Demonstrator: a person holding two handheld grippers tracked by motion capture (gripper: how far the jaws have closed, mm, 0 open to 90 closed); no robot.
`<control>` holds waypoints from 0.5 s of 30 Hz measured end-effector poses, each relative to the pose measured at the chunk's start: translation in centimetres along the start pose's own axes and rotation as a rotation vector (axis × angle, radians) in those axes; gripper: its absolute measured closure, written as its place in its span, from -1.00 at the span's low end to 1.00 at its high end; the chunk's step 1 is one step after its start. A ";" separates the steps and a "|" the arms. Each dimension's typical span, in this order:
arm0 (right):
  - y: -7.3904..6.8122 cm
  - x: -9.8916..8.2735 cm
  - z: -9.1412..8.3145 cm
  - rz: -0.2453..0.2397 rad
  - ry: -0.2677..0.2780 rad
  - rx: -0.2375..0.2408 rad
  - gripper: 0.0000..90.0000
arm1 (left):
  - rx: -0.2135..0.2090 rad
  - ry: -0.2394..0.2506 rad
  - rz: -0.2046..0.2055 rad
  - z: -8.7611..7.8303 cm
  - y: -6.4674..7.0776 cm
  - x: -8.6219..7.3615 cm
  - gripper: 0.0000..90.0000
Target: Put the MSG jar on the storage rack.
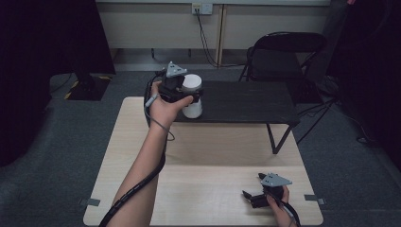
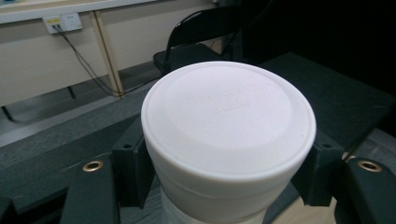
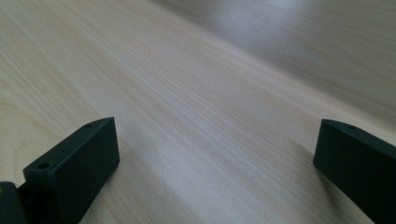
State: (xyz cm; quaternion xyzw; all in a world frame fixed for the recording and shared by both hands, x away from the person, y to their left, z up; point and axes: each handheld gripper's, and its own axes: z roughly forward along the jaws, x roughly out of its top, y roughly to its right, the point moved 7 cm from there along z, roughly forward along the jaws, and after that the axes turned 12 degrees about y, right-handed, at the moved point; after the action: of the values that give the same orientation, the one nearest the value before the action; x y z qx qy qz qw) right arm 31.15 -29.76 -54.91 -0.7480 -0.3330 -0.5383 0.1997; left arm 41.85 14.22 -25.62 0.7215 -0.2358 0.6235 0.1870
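A white cylindrical jar with a flat white lid (image 1: pixel 192 96) stands upright at the left end of the dark raised shelf (image 1: pixel 246 101). My left gripper (image 1: pixel 182 90) is shut on the jar just under its lid. In the left gripper view the jar (image 2: pixel 228 135) sits between both black jaws, which press its sides. My right gripper (image 1: pixel 251 198) rests low over the light wooden table (image 1: pixel 208 156) near its front right corner, open. In the right gripper view its jaws stand wide apart over bare wood (image 3: pixel 196 102), with nothing between them.
A black folding chair (image 1: pixel 283 54) stands behind the shelf at the back right. Cables (image 1: pixel 205 38) run from a wall socket down to the floor. A dark stand base (image 1: pixel 85 85) sits on the grey carpet at the back left.
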 end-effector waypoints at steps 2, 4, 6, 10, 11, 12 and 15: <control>0.0 0.0 0.0 0.000 0.000 0.002 -1.00 | 0.005 0.000 -0.007 0.2 -0.1 -0.1 -0.24; 0.0 0.0 0.0 -0.001 0.000 0.004 -1.00 | 0.016 0.004 -0.026 0.6 -0.6 -0.5 -0.24; 0.0 0.0 0.0 -0.001 0.000 0.005 -1.00 | 0.013 0.011 -0.035 0.6 -1.0 -0.7 -0.24; 0.1 0.0 0.0 -0.001 0.000 0.008 -1.00 | -0.001 0.008 -0.021 0.6 -1.0 -0.7 -0.24; 0.1 0.0 0.0 -0.001 0.000 0.010 -1.00 | -0.001 0.007 -0.018 0.6 -0.9 -0.7 -0.24; 0.1 0.0 0.0 -0.001 0.000 0.010 -1.00 | -0.003 0.002 -0.015 0.6 -1.0 -0.6 -0.24; 0.1 0.0 0.0 -0.002 0.000 0.010 -1.00 | -0.001 0.002 -0.014 0.6 -1.0 -0.6 -0.25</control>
State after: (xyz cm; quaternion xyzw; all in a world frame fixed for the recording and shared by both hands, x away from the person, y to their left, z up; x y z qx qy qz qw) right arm 31.21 -29.80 -54.91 -0.7467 -0.3364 -0.5368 0.2029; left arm 42.83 14.78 -26.28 0.7225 -0.2307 0.6229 0.1919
